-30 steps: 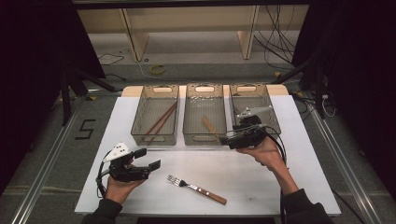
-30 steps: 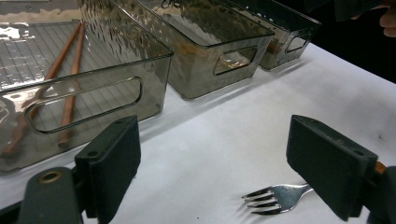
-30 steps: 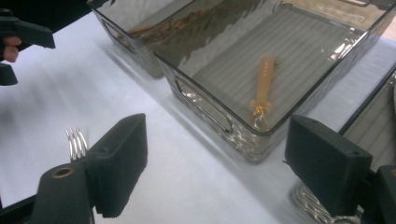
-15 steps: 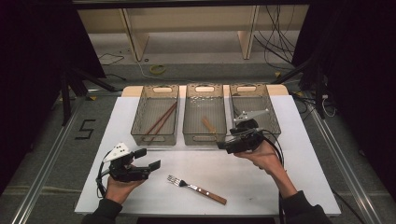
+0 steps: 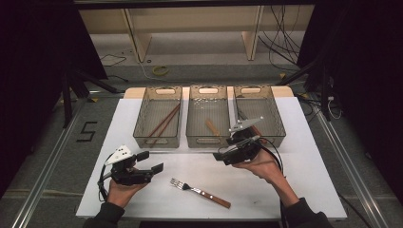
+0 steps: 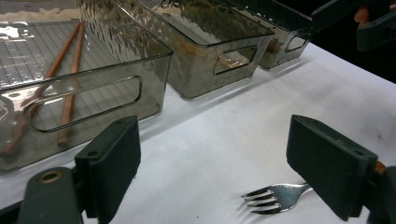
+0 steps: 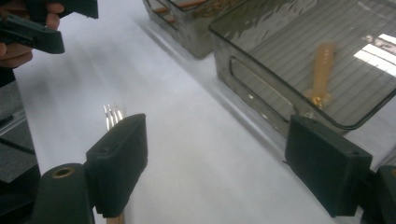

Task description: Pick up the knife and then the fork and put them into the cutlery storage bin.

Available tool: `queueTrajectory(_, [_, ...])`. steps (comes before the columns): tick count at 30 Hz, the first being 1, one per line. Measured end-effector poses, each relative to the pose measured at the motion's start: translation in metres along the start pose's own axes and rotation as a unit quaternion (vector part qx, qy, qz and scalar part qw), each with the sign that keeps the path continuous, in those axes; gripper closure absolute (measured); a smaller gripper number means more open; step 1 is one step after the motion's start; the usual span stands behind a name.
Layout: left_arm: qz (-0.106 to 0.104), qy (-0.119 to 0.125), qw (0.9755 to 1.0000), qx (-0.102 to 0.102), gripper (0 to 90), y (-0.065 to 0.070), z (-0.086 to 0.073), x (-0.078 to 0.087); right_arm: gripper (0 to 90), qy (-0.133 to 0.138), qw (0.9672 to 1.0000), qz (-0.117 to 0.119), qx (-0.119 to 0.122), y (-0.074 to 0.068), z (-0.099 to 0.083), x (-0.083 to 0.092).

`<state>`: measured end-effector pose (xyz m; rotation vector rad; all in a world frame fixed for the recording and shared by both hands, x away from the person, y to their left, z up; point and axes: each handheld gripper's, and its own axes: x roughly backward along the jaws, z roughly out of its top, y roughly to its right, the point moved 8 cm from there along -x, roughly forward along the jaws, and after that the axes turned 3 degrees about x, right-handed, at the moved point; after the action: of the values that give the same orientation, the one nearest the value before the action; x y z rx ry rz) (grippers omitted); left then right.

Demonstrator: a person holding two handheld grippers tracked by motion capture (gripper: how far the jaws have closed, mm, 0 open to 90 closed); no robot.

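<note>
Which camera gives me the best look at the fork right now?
The high view: the whole fork lies in sight on the white table, tines to wooden handle, between the two hands. The left gripper view shows its tines, with the handle behind a jaw. The right gripper view shows its tine tips above a jaw.

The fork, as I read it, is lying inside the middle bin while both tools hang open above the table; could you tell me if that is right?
Not quite: the fork lies on the white table, in front of the bins, not inside the middle bin. The high view shows this. The rest holds: the left tool and the right tool are both open above the table.
</note>
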<state>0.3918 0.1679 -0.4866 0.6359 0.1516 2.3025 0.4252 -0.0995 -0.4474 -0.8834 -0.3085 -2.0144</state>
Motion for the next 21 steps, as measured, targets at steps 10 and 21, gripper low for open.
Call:
queueTrajectory(10, [0.001,0.0,1.0,-0.001,17.5,-0.001,0.0,0.0,22.4,-0.021,0.9996,0.016,0.013,-0.016,-0.008,-0.007])
queueTrajectory(21, [0.001,-0.001,1.0,-0.001,17.5,-0.001,0.0,0.0,22.5,-0.041,0.9982,0.035,0.027,-0.032,-0.017,-0.016])
